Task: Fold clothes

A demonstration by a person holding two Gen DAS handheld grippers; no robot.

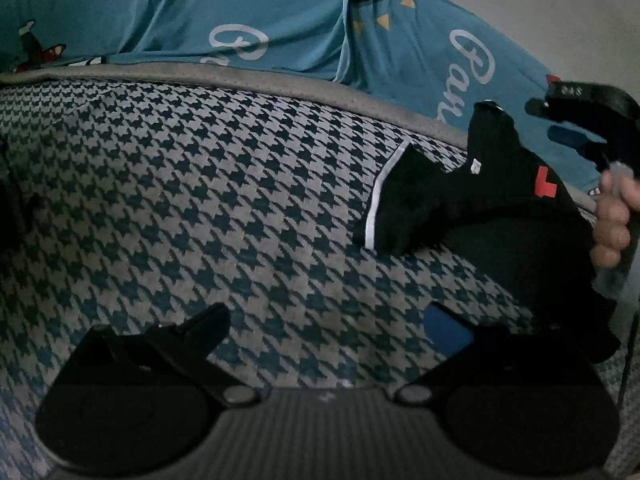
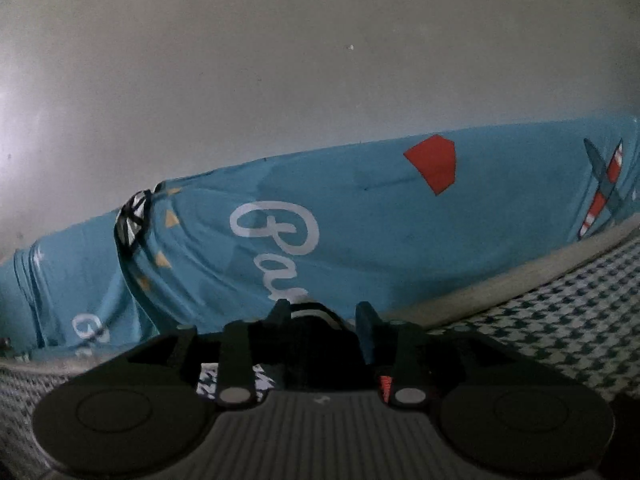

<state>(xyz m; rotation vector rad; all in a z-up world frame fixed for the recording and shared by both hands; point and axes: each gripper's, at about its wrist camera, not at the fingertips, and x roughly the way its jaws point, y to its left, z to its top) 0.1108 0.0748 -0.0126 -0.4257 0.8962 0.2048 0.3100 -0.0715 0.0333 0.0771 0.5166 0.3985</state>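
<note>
Between and ahead of the wide-spread fingers of the left claw [image 1: 326, 320], the blue-and-grey houndstooth mattress cover [image 1: 180, 184] is lying bare and passable. To its front right, a black garment with white trim and a red mark [image 1: 460, 196] is hanging and blocking the way. Beyond, teal printed pillows [image 1: 240, 12] are walling off the far edge against the grey wall [image 2: 280, 60].

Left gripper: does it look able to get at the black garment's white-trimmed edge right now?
Probably yes. The left gripper is open and empty, with only bare houndstooth mattress between it and the black garment, which the right gripper holds up.
</note>
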